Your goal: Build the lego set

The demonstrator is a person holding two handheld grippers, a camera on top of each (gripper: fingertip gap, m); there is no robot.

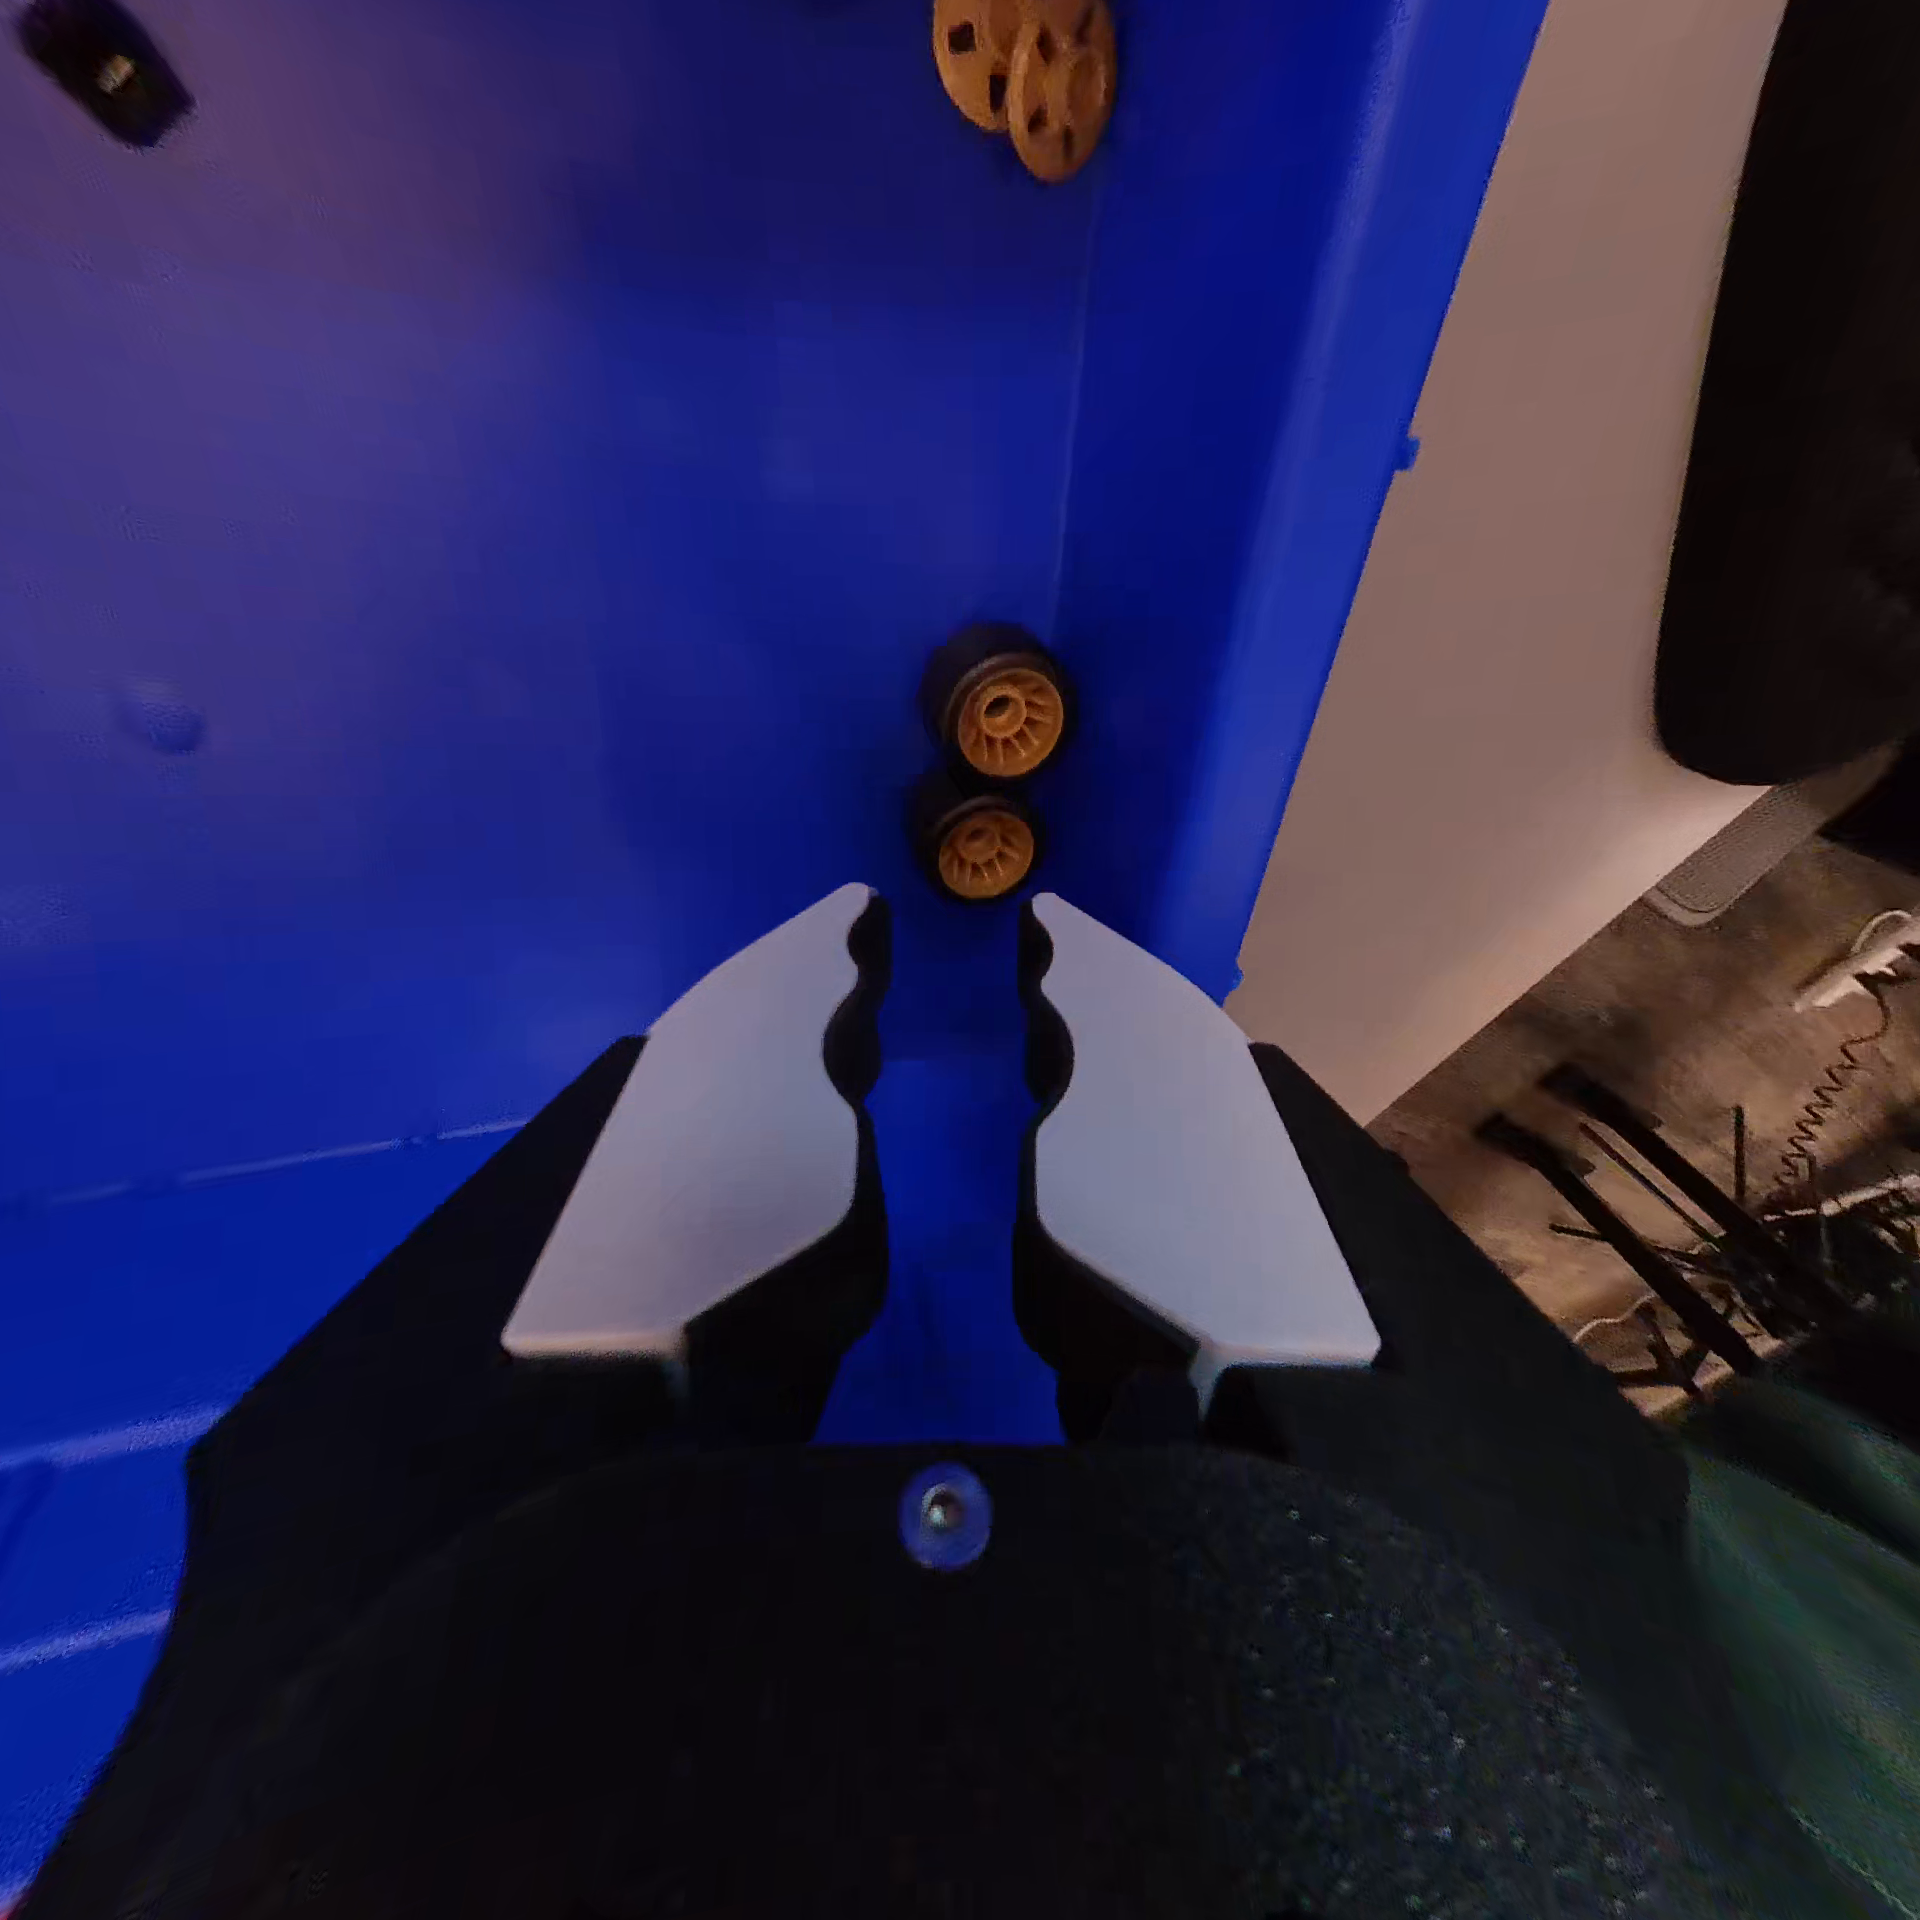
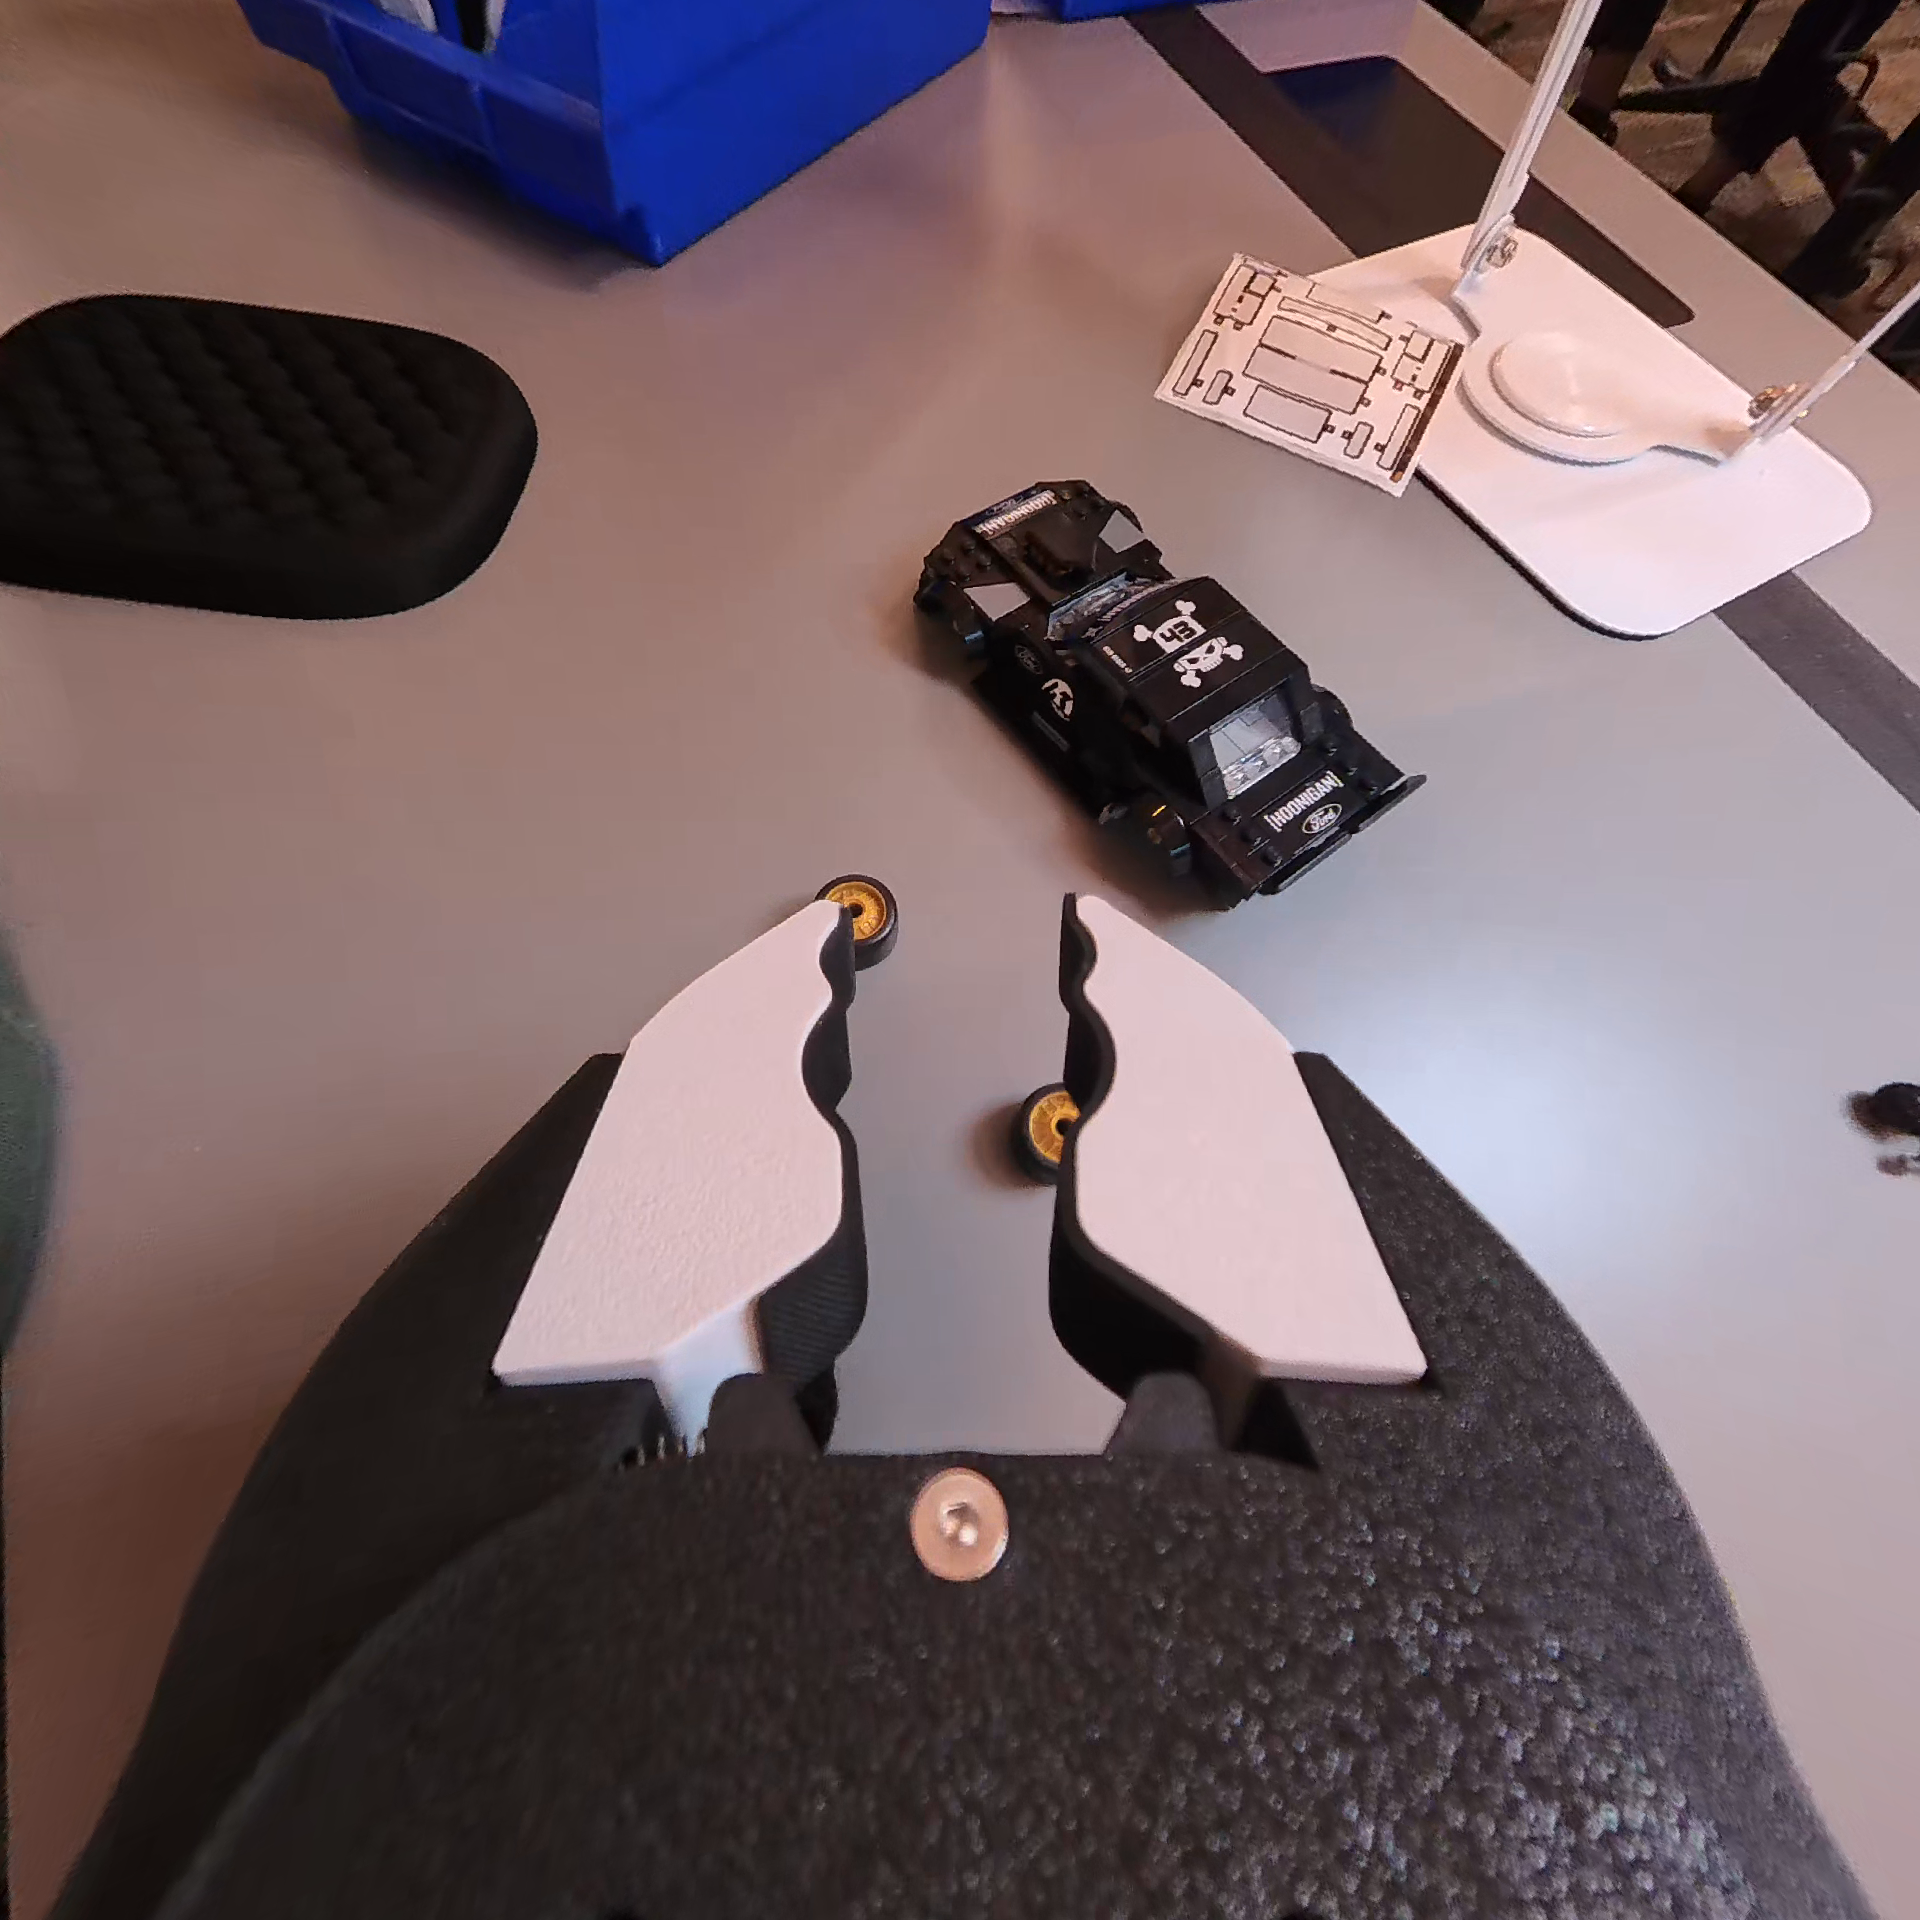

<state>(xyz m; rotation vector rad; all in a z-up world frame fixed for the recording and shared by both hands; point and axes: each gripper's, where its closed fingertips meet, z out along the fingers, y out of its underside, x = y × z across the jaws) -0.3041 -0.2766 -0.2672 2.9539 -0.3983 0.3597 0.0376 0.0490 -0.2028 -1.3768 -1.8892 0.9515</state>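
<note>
**Wheels staged, car waiting**

My right gripper (image 2: 961, 914) hangs parted and empty, so does my left gripper (image 1: 951, 909) inside the blue bin (image 1: 1195, 520). Mid-frame sits the black car (image 2: 1153, 686); low centre, two loose wheels (image 2: 1044, 1130), handy for fitting. Bin wheels (image 1: 987, 774) hug the wall.

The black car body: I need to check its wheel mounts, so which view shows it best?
The right wrist view. The black car body lies in full sight on the grey table, beyond the open right gripper. The left wrist view looks into a blue bin and shows none of it.

Office: grey desk (image 2: 416, 831), carpet (image 1: 1558, 1039), floor cables (image 1: 1849, 1049)
</note>
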